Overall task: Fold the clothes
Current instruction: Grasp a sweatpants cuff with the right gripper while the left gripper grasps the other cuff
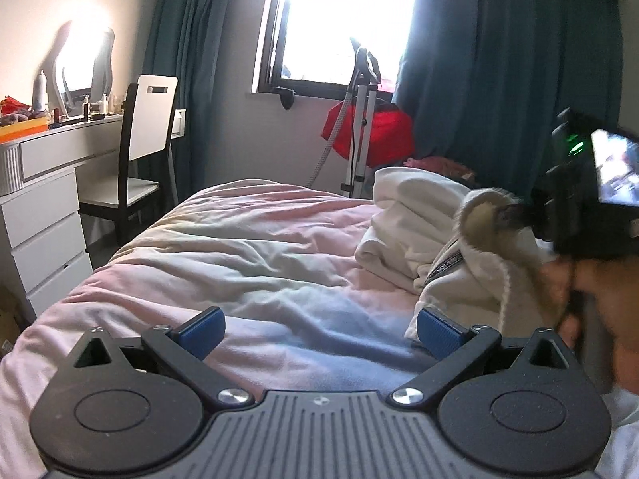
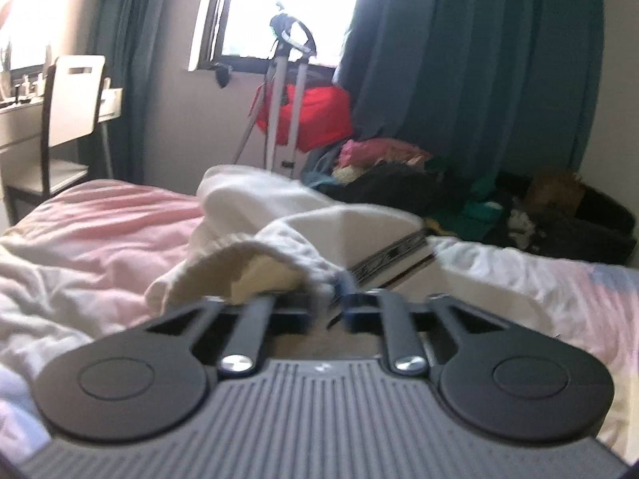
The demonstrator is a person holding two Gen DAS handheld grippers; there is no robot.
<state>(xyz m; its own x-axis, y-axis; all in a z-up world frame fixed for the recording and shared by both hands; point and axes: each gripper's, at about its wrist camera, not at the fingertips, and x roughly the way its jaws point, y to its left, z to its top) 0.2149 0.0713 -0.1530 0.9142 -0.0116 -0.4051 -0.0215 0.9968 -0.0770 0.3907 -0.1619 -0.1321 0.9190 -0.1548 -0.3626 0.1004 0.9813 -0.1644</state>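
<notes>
**Fold status: cream garment lifted at one edge, bunched on bed**

The cream garment point(image 2: 279, 219) lies on the bed point(image 1: 239, 247), toward 2 o'clock in the left wrist view. It is crumpled, not flat, and no neat fold shows. A pile of other clothes point(image 2: 399, 167) sits beyond the bed at 1 o'clock in the right wrist view; none of these appears folded.

The right gripper point(image 2: 337, 299) has its jaws closed together on the ribbed hem of the garment, raising that edge off the bed. The left gripper point(image 1: 319, 329) has its jaws spread wide and grips nothing; it hovers over bare bedding.

Judgement: the garment requires spreading and folding; the pile remains.

A dark woven strip point(image 1: 445, 265) on the garment carries white lettering. Only "NOT" is legible; the remainder cannot be read.
</notes>
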